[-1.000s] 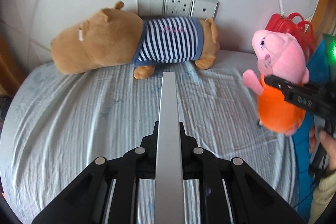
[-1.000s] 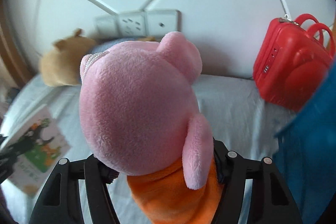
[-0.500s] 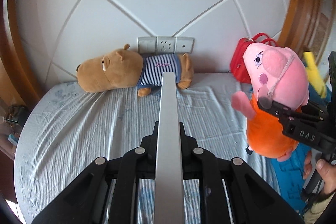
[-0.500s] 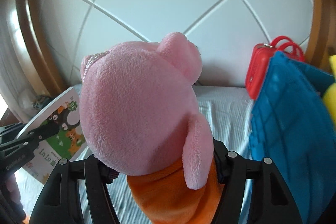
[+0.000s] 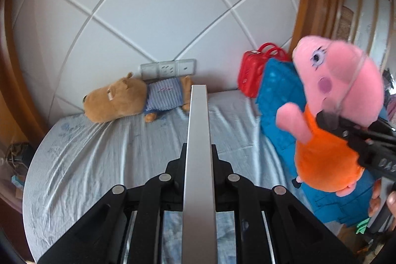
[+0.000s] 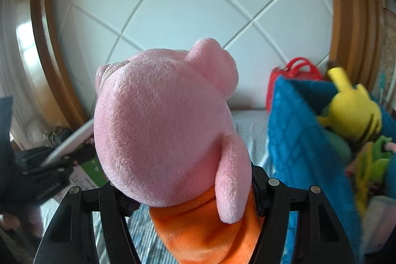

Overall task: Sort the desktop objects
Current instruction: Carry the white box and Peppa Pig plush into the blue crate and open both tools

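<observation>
A pink pig plush (image 6: 163,128) in an orange dress hangs in the air, with my right gripper (image 6: 190,199) shut on its body. The left wrist view has the same pig plush (image 5: 329,100) at the right, the right gripper (image 5: 346,130) clamped at its neck, in front of a blue fabric basket (image 5: 277,95). My left gripper (image 5: 198,152) is shut on a thin picture book (image 5: 198,115), seen edge-on as a grey strip. In the right wrist view that left gripper (image 6: 49,170) and the book (image 6: 71,142) are blurred at the left.
The blue basket (image 6: 292,140) holds a yellow plush (image 6: 351,113) and other soft toys. A red case (image 5: 257,66) stands behind it by the wall. A brown plush in a striped shirt (image 5: 118,100) lies at the far side of the light-blue sheet (image 5: 99,152), under wall sockets (image 5: 168,67).
Both grippers have risen and drawn back, each keeping its hold. The brown plush and sheet look smaller and farther. The blue basket's inside with the yellow plush has come into view.
</observation>
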A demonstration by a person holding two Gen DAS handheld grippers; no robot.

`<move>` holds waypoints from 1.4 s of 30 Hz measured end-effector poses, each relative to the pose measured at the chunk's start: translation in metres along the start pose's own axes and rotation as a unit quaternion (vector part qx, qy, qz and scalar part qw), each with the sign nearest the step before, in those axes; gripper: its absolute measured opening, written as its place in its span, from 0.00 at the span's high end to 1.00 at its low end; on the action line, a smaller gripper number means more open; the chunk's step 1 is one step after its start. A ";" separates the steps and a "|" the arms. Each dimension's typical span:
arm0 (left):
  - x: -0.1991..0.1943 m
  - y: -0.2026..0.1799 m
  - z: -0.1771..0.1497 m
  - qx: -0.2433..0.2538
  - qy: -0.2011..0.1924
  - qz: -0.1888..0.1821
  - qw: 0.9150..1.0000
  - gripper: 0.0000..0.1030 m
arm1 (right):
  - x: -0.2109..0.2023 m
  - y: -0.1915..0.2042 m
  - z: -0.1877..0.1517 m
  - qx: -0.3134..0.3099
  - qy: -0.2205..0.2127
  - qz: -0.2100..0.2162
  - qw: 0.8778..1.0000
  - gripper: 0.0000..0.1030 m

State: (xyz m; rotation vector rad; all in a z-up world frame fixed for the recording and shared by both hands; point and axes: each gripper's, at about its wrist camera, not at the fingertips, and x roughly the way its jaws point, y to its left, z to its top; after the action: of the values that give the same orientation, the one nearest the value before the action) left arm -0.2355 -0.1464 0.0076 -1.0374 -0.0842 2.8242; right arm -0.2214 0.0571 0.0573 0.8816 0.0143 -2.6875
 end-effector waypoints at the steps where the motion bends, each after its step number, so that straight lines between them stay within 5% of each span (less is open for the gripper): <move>1: -0.004 -0.012 0.005 0.004 -0.005 -0.007 1.000 0.87 | -0.014 -0.008 0.004 0.003 -0.009 -0.002 1.000 0.35; 9: -0.021 -0.154 0.072 0.034 -0.078 -0.062 0.994 0.87 | -0.128 -0.133 0.048 0.005 -0.090 -0.077 0.993 0.35; 16: -0.014 -0.285 0.124 0.028 -0.113 -0.095 0.989 0.87 | -0.176 -0.259 0.084 -0.025 -0.101 -0.146 0.984 0.35; 20: 0.022 -0.342 0.133 0.046 -0.080 -0.089 0.992 0.87 | -0.152 -0.322 0.096 -0.015 -0.083 -0.150 0.985 0.35; 25: 0.094 -0.383 0.108 0.069 0.009 -0.059 0.996 0.87 | -0.075 -0.380 0.084 0.001 0.003 -0.137 0.991 0.35; 29: 0.148 -0.386 0.081 0.065 0.072 -0.034 0.995 0.87 | -0.010 -0.394 0.063 -0.024 0.097 -0.120 0.988 0.34; 35: 0.175 -0.382 0.073 0.048 0.108 -0.013 0.993 0.86 | 0.030 -0.399 0.057 -0.045 0.136 -0.105 0.984 0.28; 36: 0.175 -0.381 0.074 0.050 0.104 -0.008 0.993 0.78 | 0.030 -0.394 0.053 -0.047 0.140 -0.105 0.984 0.27; 39: 0.171 -0.376 0.076 0.049 0.088 -0.002 0.995 0.29 | 0.035 -0.390 0.050 -0.056 0.143 -0.104 0.983 0.22; 42: 0.159 -0.374 0.078 0.051 0.069 -0.002 0.996 0.23 | 0.032 -0.398 0.050 -0.054 0.129 -0.108 0.984 0.07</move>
State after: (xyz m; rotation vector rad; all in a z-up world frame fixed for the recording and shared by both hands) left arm -0.3669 0.2463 0.0014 -1.2034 0.0712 2.7110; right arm -0.3924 0.4213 0.0453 1.2504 0.3273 -2.7131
